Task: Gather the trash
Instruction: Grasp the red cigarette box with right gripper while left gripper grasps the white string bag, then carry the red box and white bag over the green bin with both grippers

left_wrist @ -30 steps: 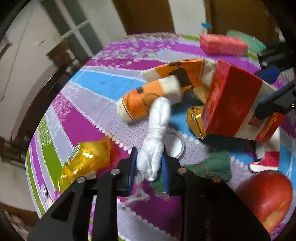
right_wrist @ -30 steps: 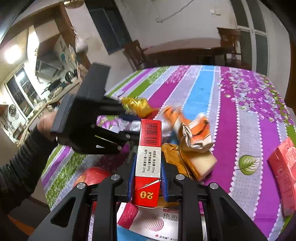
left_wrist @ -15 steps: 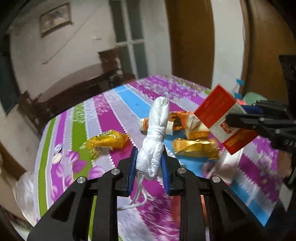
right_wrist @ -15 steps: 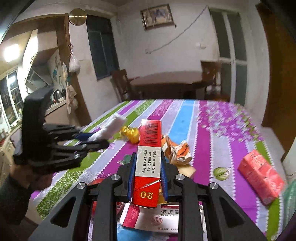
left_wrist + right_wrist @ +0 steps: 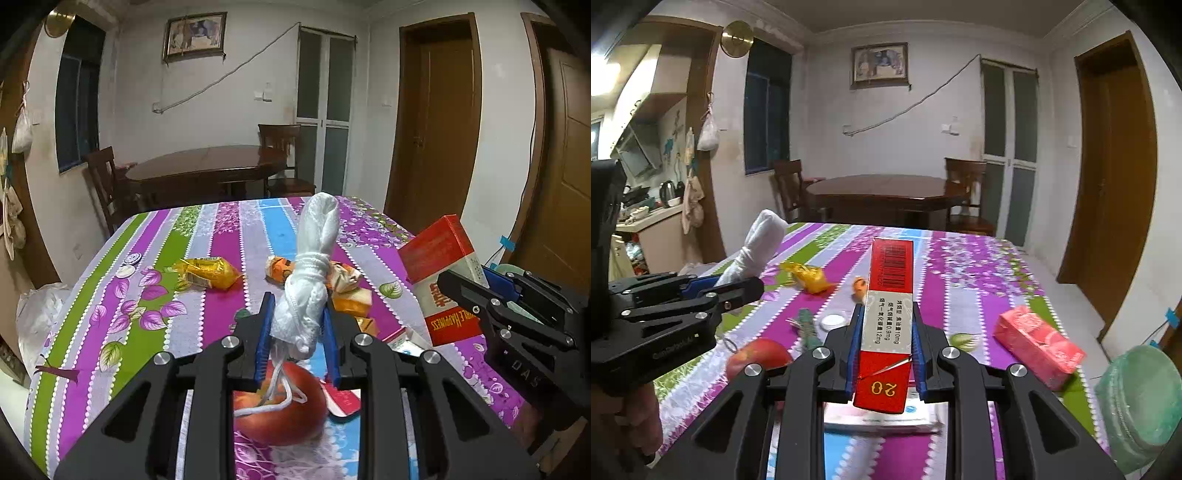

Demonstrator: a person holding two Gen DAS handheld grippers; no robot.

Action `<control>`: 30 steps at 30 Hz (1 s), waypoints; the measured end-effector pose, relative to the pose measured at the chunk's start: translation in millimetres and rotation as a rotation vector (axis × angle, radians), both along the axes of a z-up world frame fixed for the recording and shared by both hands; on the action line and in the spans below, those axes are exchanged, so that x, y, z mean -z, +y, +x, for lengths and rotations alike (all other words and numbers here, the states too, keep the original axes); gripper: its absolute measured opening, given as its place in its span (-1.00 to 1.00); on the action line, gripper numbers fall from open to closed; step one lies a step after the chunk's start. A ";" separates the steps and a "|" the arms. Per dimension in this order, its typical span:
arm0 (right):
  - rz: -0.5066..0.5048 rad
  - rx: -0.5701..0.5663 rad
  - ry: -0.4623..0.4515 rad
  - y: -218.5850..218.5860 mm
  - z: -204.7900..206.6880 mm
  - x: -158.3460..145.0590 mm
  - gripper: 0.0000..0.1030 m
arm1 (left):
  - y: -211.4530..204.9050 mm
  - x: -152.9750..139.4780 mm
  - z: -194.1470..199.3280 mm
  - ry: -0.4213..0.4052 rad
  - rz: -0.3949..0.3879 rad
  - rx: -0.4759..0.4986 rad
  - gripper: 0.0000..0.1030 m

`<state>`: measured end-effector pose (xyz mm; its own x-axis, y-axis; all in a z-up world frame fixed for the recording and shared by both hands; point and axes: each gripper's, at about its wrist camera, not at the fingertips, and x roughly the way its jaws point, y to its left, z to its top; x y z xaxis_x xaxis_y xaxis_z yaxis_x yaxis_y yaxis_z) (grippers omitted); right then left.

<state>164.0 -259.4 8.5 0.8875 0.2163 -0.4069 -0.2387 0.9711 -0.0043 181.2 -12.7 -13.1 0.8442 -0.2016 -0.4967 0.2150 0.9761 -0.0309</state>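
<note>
My left tool (image 5: 297, 328) clamps the mask (image 5: 314, 280); my right tool (image 5: 884, 345) clamps the carton (image 5: 888, 317). Both have risen off the tabletop (image 5: 147, 295) since a second ago, ready for binning.

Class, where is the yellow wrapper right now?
The yellow wrapper lies on the striped tablecloth, left of the orange wrappers in the left wrist view, beyond the apple.
</note>
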 end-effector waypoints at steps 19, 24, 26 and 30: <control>0.011 0.116 -0.085 -75.0 -32.3 -34.7 -0.53 | -69.8 -17.3 1.3 -0.069 -0.025 0.069 -0.55; 0.002 0.189 -0.106 -116.8 -42.3 -47.6 -0.53 | -111.8 -22.6 6.7 -0.082 -0.034 0.134 -0.55; 0.000 0.222 -0.116 -135.7 -47.3 -53.0 -0.53 | -127.9 -25.0 7.9 -0.087 -0.041 0.160 -0.55; -0.001 0.297 -0.127 -181.2 -56.3 -59.5 -0.53 | -163.3 -28.6 7.1 -0.098 -0.049 0.225 -0.55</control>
